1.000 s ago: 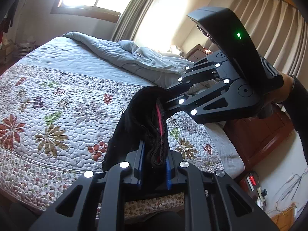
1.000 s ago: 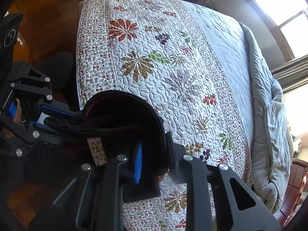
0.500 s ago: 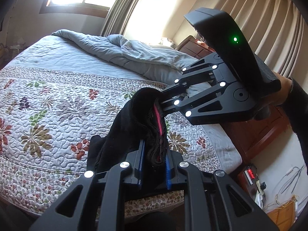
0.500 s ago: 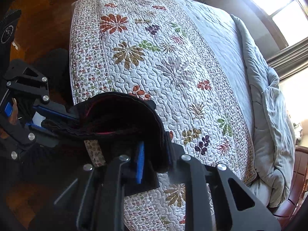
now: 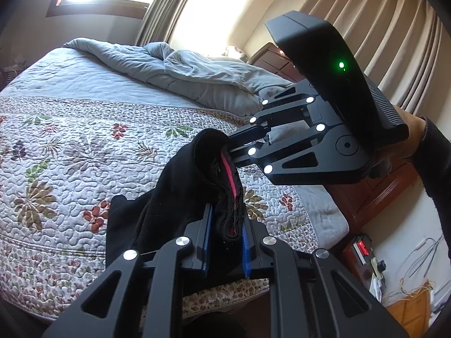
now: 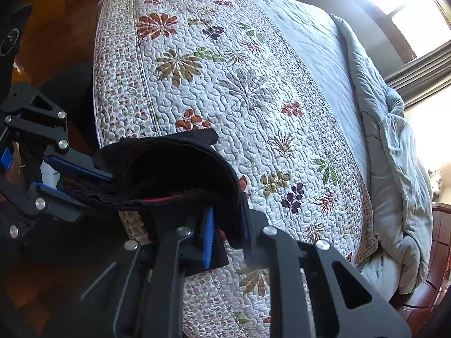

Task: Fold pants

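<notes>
Pants [image 5: 197, 186] pinched by both grippers above the quilt's [image 6: 225, 84] near edge.

The lower part of the pants [image 5: 180, 197] drops behind the left gripper [image 5: 224, 242] and out of the left wrist view, so their full length cannot be told. The right gripper's fingers [image 5: 239, 140] vanish into the dark cloth (tips unseen). The bed [image 6: 253, 84] is cut off by the frame edge.
</notes>
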